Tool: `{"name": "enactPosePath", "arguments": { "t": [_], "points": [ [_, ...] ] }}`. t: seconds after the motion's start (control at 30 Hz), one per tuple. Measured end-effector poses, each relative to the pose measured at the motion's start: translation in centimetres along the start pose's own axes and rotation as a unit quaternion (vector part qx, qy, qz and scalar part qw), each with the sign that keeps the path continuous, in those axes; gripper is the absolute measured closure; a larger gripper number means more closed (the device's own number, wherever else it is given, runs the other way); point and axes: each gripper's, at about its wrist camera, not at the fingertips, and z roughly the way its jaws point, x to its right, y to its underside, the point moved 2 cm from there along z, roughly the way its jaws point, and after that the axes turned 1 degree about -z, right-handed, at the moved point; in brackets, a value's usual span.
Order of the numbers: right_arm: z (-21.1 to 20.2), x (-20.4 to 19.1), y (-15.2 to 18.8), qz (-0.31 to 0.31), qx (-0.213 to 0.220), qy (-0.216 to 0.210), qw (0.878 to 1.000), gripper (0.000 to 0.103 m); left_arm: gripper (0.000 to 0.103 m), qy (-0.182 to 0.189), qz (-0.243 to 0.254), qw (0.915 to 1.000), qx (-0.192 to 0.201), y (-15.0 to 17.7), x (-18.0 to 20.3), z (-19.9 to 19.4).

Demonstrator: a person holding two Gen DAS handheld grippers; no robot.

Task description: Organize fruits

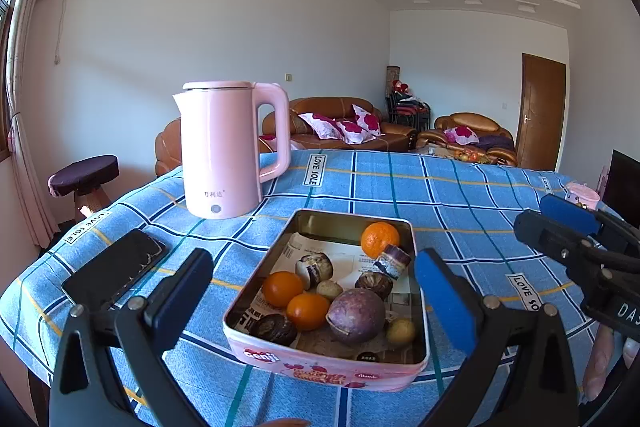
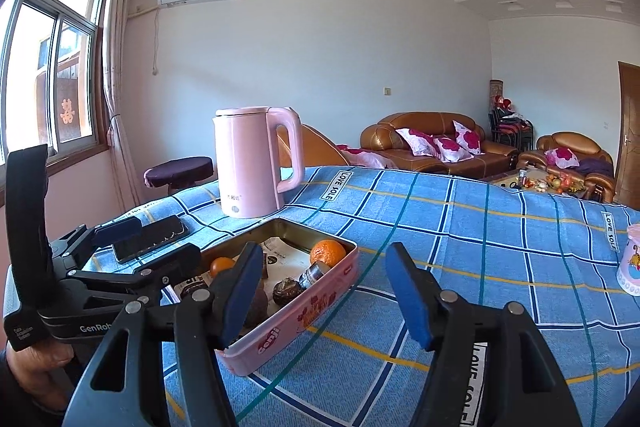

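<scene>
A pink tin box (image 1: 304,367) stands on the blue checked tablecloth (image 1: 460,195). It holds three oranges (image 1: 380,239), a purple passion fruit (image 1: 355,315), several dark round fruits (image 1: 276,329) and a small jar (image 1: 393,261). My left gripper (image 1: 316,291) is open and empty, its fingers to either side of the tin's near end. My right gripper (image 2: 324,291) is open and empty, just right of the tin (image 2: 304,311); it also shows in the left wrist view (image 1: 556,223).
A pink kettle (image 1: 228,151) stands behind the tin. A black phone (image 1: 116,269) lies to the tin's left. A small pink cup (image 2: 632,261) stands at the far right. The table edge drops off at the left, with a stool (image 1: 84,175) beyond.
</scene>
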Motion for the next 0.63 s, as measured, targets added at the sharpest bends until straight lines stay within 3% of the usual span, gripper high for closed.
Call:
{"name": "enactPosePath", "arguments": {
  "t": [0.63],
  "points": [
    [-0.21,0.39,0.48,-0.005,-0.007,0.006,1.0,0.037,0.0,-0.011,0.003,0.9999,-0.011,0.44,0.3,0.6]
  ]
}}
